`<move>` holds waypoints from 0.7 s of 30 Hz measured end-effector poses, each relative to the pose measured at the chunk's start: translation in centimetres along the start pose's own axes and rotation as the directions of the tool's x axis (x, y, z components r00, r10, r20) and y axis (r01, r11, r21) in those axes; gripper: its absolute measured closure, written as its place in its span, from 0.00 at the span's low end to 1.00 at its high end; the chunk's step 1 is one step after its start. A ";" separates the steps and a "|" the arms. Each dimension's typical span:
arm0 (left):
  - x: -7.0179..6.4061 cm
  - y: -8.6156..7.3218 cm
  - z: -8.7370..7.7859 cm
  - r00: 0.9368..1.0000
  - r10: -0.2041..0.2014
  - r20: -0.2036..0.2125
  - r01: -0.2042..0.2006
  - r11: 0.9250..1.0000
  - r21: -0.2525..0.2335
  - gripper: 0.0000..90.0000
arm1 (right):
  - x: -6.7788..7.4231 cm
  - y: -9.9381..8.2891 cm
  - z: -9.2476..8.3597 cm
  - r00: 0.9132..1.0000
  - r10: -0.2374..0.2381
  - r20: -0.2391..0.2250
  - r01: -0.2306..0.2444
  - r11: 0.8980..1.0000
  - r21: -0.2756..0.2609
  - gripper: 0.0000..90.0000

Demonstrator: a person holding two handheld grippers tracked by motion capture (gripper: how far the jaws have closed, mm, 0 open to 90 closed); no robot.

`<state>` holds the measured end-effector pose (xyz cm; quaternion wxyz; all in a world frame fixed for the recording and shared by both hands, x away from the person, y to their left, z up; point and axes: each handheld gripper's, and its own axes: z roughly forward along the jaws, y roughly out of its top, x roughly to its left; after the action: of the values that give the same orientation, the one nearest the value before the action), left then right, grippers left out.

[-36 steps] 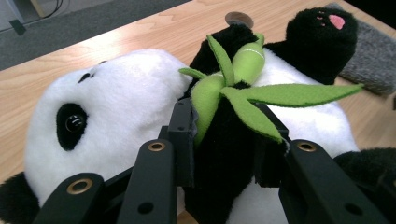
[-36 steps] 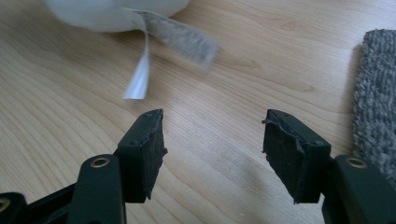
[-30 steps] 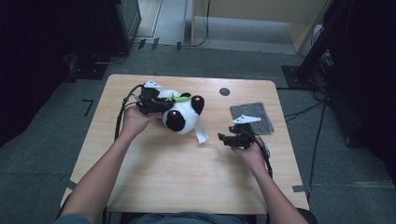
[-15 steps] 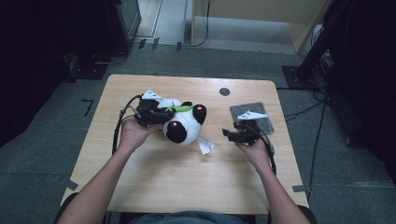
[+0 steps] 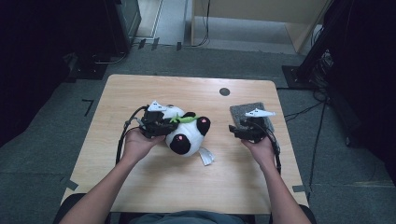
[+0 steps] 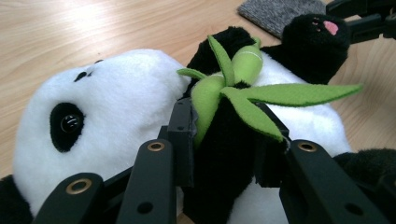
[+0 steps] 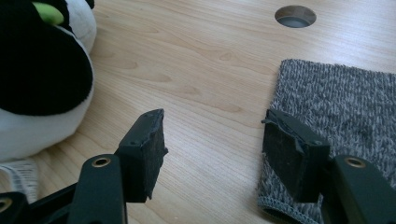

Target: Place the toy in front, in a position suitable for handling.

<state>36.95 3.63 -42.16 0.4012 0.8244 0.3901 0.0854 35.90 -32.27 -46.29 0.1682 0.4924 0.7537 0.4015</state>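
Observation:
A black-and-white panda plush [image 5: 187, 136] lies on its side on the wooden table [image 5: 187, 186], a white tag [image 5: 206, 156] trailing from it. My left gripper [image 5: 161, 125] comes in from the left and is shut on the panda. In the left gripper view the pads [image 6: 184, 140] squeeze the panda's [image 6: 121, 93] black arm just below its green bamboo leaves [image 6: 233, 88]. My right gripper [image 5: 236, 130] hovers to the panda's right, at the near left edge of a grey cloth [image 5: 243, 112]. Its jaws [image 7: 219, 144] stand open over bare wood, holding nothing.
The grey knitted cloth [image 7: 336, 107] lies flat at the table's right side. A round cable hole [image 5: 224, 91] sits near the far edge. Dark equipment and cables stand on the floor around the table.
My left gripper has dragged the panda toward the person's side of the table. The right gripper has drifted slightly away from the person, still open.

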 end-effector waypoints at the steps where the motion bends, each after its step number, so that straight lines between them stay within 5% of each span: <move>1: -0.3 -0.2 0.3 1.000 -0.007 0.004 0.007 1.000 -0.012 0.73 | 0.1 0.0 0.0 1.000 -0.001 0.000 0.001 1.000 0.000 0.44; 9: -0.5 -0.6 0.5 1.000 -0.020 0.008 0.021 1.000 -0.014 0.69 | -0.2 -0.2 0.1 1.000 -0.009 0.024 0.008 1.000 0.012 0.44; 18: -1.6 -1.6 0.6 0.999 -0.010 -0.049 0.008 0.999 -0.048 0.65 | 0.0 -0.2 0.2 1.000 -0.011 0.016 0.011 1.000 0.004 0.43; 21: -1.7 -1.6 0.9 0.999 -0.043 -0.019 0.042 0.998 -0.046 0.64 | 0.4 -0.1 0.3 1.000 -0.012 0.005 0.012 1.000 0.008 0.43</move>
<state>35.29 2.50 -43.59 0.4175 0.8057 0.4095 0.0941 35.86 -31.80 -46.52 0.1707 0.4896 0.7578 0.3962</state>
